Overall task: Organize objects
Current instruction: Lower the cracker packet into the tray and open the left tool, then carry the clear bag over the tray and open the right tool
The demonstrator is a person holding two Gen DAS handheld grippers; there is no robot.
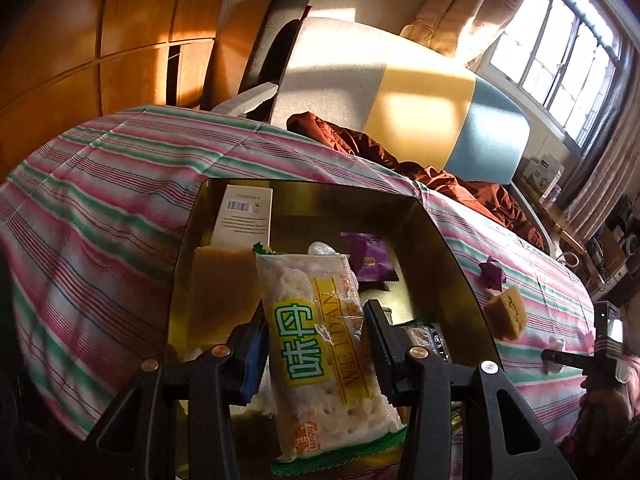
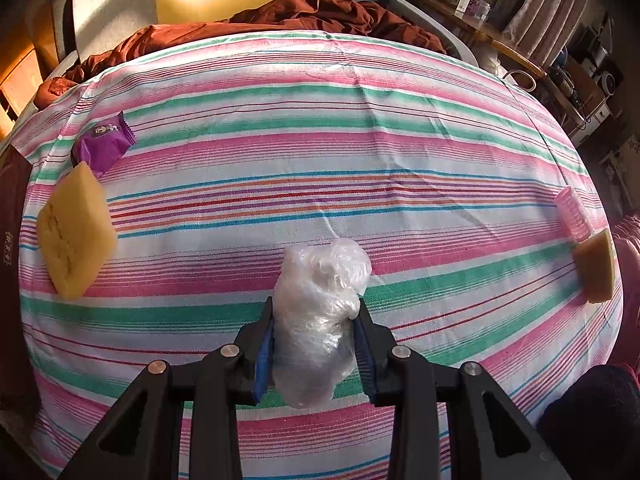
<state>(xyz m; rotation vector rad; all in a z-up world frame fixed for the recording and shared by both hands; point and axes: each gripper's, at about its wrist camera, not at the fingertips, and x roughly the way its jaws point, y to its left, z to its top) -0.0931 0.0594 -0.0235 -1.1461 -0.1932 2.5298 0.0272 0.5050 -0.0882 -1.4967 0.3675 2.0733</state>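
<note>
A striped bedspread (pink, green, white) carries sponges, a purple packet, a tin.

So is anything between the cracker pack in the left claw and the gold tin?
Nothing visible blocks it. The left claw holds the cracker pack directly over the open gold tin, which has no lid on but already holds several snacks.
</note>
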